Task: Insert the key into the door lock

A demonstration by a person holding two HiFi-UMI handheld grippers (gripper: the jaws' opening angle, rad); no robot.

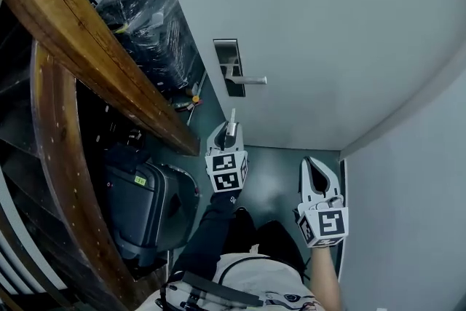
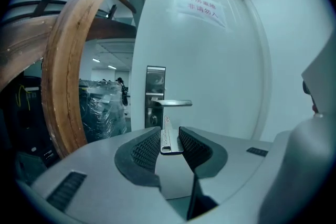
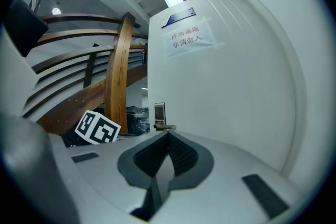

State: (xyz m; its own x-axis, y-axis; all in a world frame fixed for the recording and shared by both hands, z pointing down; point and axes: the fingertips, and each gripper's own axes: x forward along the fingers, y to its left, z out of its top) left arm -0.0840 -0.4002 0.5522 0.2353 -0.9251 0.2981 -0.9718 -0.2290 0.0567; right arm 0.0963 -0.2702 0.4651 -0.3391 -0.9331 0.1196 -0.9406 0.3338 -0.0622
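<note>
A silver key (image 2: 167, 136) sticks out forward from between the pads of my left gripper (image 2: 169, 141), which is shut on it. The key points at the white door's steel lock plate (image 2: 155, 97), with the lever handle (image 2: 173, 104) above a small round keyhole (image 2: 154, 120). The key tip is still short of the door. In the head view the left gripper (image 1: 230, 129) holds the key (image 1: 232, 120) below the lock plate (image 1: 228, 65). My right gripper (image 1: 314, 167) hangs back to the right, shut and holding nothing, its jaws (image 3: 168, 136) meeting.
A curved wooden stair rail (image 1: 87, 40) runs along the left. Beneath it stand a black suitcase (image 1: 142, 207) and plastic-wrapped goods (image 1: 149, 25). A white wall (image 1: 415, 178) closes in the right side. A paper notice (image 2: 198, 7) is stuck high on the door.
</note>
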